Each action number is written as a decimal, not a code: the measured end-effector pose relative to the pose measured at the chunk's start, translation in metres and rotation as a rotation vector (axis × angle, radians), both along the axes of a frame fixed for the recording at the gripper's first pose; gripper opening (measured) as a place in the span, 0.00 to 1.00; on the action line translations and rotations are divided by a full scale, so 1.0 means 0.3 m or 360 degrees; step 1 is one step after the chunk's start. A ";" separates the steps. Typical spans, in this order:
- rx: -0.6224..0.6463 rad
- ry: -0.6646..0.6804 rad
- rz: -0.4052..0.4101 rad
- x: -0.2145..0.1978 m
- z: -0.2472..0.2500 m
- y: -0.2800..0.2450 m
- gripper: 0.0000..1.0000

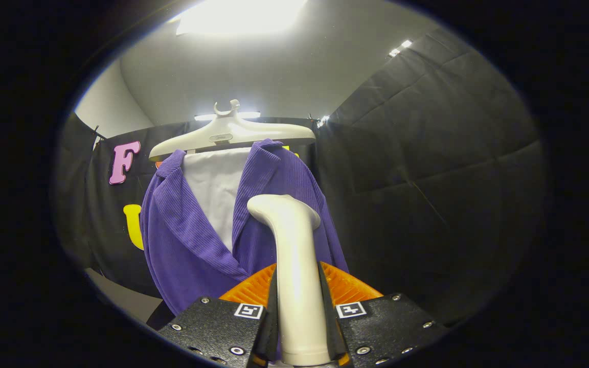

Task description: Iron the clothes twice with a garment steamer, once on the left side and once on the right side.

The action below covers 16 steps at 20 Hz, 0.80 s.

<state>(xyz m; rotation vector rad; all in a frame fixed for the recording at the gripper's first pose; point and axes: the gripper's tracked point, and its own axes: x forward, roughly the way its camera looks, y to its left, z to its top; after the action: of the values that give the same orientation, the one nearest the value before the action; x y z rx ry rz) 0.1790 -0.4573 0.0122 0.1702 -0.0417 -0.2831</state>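
Note:
My gripper [298, 291] is shut on the white handle of the garment steamer [294, 266], both fingers pressing its sides. The steamer's head curves forward at the top and points toward the right half of a purple corduroy jacket [182, 240]. The jacket hangs open on a white hanger [230, 134], with a white board [215, 189] showing between its lapels. The steamer head sits in front of the jacket's right front panel; I cannot tell if it touches the cloth.
Black padded cloth walls [427, 168] close in behind and to the right of the jacket. A bright ceiling lamp [238, 15] shines overhead. A strip of pale floor [120, 296] shows below the jacket's left hem.

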 end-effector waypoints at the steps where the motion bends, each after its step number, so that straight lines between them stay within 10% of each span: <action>1: -0.0002 0.0008 -0.0003 -0.004 -0.018 -0.003 0.37; 16: 0.0024 0.0322 -0.0037 -0.130 -0.362 -0.013 0.38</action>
<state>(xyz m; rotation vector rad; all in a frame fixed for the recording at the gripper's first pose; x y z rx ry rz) 0.1399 -0.4610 -0.0964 0.1553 0.1593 -0.3229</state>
